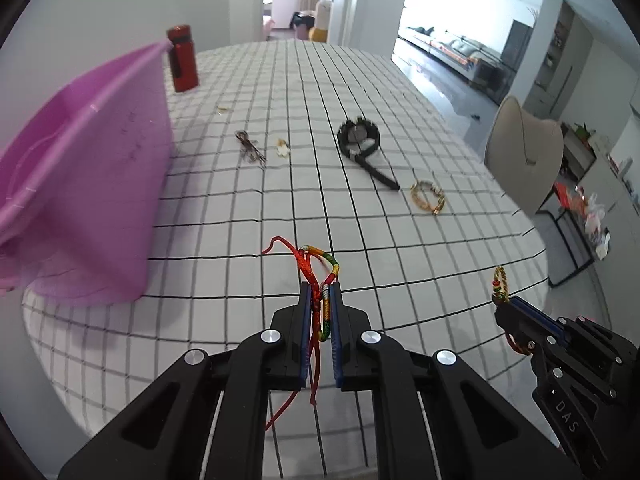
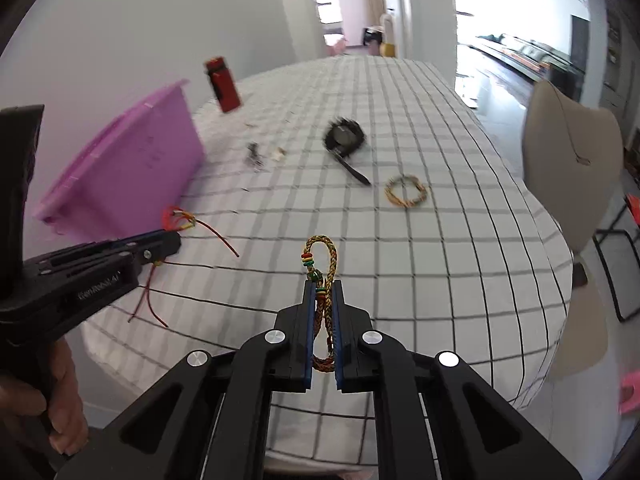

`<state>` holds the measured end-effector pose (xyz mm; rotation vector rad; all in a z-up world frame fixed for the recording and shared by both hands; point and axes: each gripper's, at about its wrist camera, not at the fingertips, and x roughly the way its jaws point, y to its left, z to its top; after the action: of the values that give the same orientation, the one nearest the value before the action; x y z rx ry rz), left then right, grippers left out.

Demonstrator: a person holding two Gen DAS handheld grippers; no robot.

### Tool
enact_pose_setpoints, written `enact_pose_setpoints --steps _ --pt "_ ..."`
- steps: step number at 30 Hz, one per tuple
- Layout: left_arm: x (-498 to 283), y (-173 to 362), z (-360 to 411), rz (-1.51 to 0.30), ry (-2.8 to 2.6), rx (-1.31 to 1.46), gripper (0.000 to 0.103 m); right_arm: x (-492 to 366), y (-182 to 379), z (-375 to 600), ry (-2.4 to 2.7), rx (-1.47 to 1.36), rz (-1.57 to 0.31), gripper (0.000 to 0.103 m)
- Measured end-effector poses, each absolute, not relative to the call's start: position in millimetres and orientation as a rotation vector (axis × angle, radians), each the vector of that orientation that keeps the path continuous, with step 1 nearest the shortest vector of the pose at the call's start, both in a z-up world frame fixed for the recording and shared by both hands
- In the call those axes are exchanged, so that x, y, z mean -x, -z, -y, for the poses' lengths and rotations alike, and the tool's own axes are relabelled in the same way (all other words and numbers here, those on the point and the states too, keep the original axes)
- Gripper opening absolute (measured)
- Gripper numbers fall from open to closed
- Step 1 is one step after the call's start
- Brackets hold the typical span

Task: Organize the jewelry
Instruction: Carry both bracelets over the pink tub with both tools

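1. Left wrist view: the left gripper [image 1: 320, 286] pinched a red cord bracelet [image 1: 318, 280] above the table [image 1: 400, 272]; the pink bin [image 1: 100, 184] stood just left, bare cloth ahead.
2. Right wrist view: the right gripper [image 2: 323, 284] clamped a gold braided bracelet [image 2: 326, 276] above the table's near edge.

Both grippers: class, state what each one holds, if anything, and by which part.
Left gripper pinches the red cord bracelet mid-loop; right gripper pinches the gold braided bracelet mid-loop, its top loop protruding.

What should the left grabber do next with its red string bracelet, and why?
Probably carry it left over the pink bin and let go. The left gripper is shut on the red string bracelet, held above the table, and the bin sits close beside it.
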<state>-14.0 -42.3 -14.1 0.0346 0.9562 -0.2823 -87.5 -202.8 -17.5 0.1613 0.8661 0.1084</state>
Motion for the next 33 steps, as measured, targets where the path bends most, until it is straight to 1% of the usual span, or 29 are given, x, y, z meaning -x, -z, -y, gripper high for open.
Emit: enact_pose_setpoints --steps 5,10,18,24,27,33 --pt "23 -25 18 -0.930 0.230 0.024 0.009 85 -20 186 -0.207 -0.140 -0.828 0.008" --pt "20 -61 -20 -0.881 0.151 0.059 0.009 64 -52 157 -0.301 -0.135 -0.793 0.008" --pt "-16 -106 -105 -0.787 0.034 0.093 0.009 8 -89 80 -0.413 -0.105 -0.739 0.008" --pt "-56 -109 -163 -0.777 -0.007 0.104 0.009 -45 -99 9 -0.473 -0.094 -0.732 0.008" --pt "-80 -98 -189 -0.807 -0.017 0.096 0.009 -70 -95 -25 -0.494 -0.098 -0.760 0.008" --pt "-111 -70 -218 -0.886 -0.018 0.092 0.009 -104 -84 -69 -0.511 -0.073 -0.823 0.008"
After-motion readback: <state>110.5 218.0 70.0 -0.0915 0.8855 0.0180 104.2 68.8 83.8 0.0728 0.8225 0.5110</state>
